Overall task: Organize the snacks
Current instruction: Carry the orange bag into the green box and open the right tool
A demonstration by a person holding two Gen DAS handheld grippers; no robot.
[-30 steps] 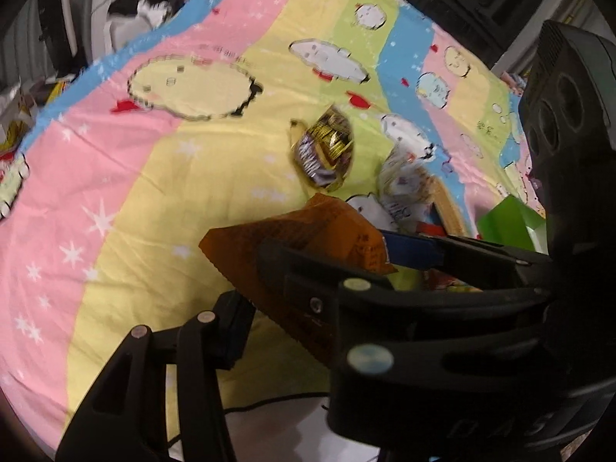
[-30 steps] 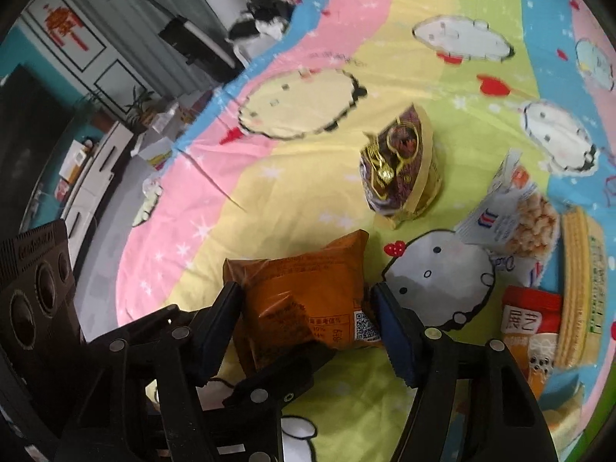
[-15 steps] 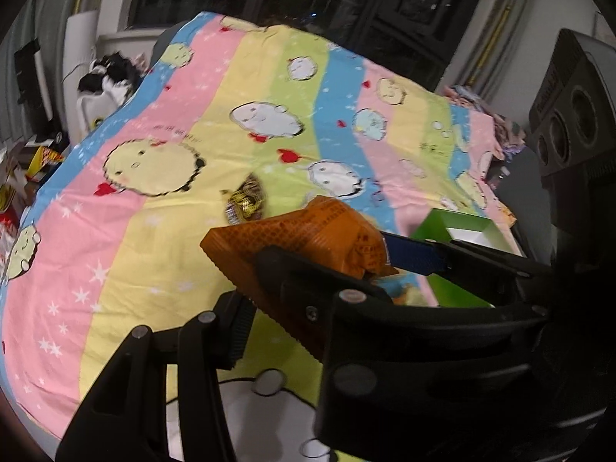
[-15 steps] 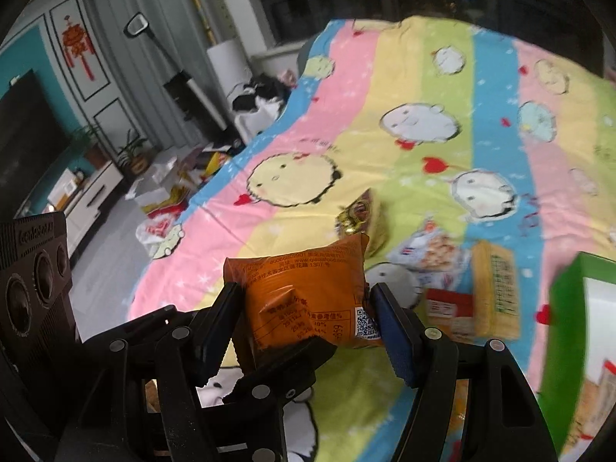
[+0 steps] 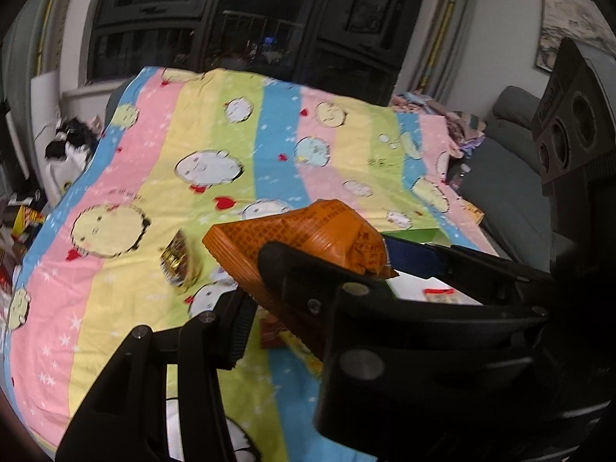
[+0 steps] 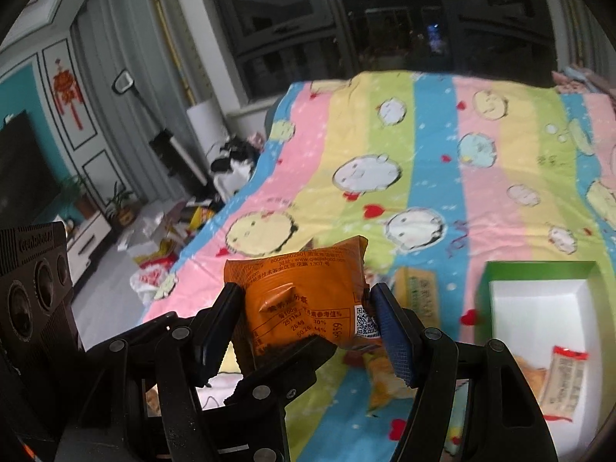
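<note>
Orange snack pack (image 6: 308, 300) pinched between right hand-held gripper (image 6: 308, 308) pads above striped bed (image 6: 435, 146), left hand-held gripper (image 5: 319, 281) narrow, clamping its edge, green box (image 6: 535, 273) right, gold packet (image 5: 177, 261) on bed

right gripper (image 6: 308, 310): black linkage | silver screws | blue pad; left gripper (image 5: 312, 288): black

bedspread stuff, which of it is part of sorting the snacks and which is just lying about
Part of the job:
orange packet in the right gripper
green box
yellow cracker pack
dark gold bag

Just lying about:
floor clutter
clothes pile
sofa
</note>
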